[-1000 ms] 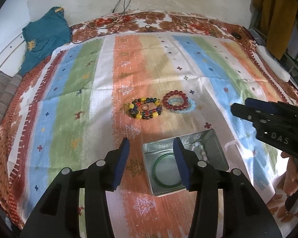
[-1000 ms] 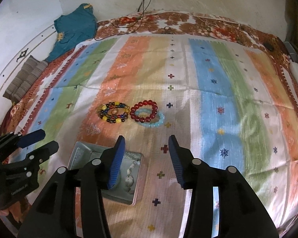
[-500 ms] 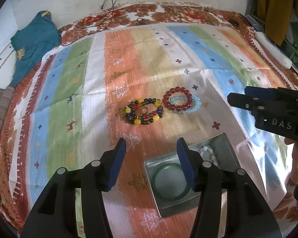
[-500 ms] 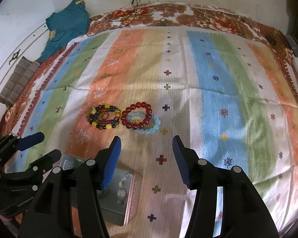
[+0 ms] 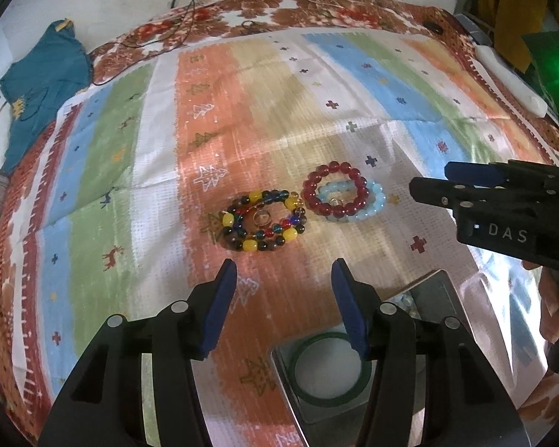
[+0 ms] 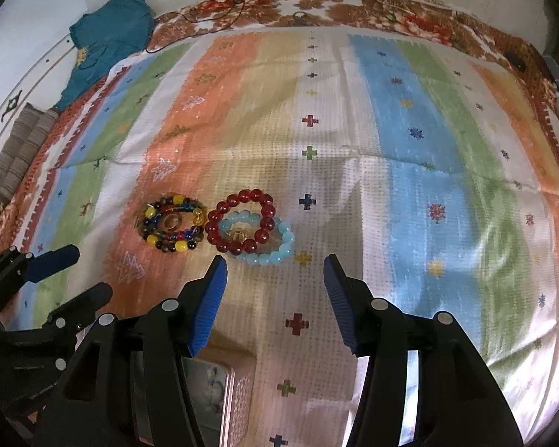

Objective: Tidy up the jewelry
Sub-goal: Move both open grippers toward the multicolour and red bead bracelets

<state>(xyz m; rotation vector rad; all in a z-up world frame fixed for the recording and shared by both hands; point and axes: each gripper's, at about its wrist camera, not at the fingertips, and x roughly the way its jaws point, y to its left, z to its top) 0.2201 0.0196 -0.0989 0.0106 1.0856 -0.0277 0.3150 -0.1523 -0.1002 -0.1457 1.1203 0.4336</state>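
Left wrist view shows the jewelry lying on a striped cloth (image 5: 160, 119) that covers a bed. A bracelet of mixed dark, yellow, red and blue beads (image 5: 263, 220) lies on the orange stripe, with a small ring (image 5: 261, 218) inside its loop. Just beside it, to the right, a red bead bracelet (image 5: 335, 193) lies partly on top of a pale blue bead bracelet (image 5: 369, 205), and the two touch each other. The left claw (image 5: 284, 305) hangs above the cloth, nearer to the camera than the mixed bracelet and apart from it; its blue pads are spread and nothing is between them. Below the right pad of this claw stands a metal tin (image 5: 443, 290), with a green bangle (image 5: 329, 368) lying flat inside it and some pale beads in the far part of the tin.

From the right wrist view, the right claw (image 6: 275, 301) also stands spread and empty. The red and pale blue bracelets lie just beyond its left pad, not touching it, and the mixed bracelet is further to the left. The left claw is seen at the left edge of this picture. A teal garment (image 6: 108, 37) lies at the far left corner of the bed, and thin cables (image 6: 220, 15) run along the far edge.
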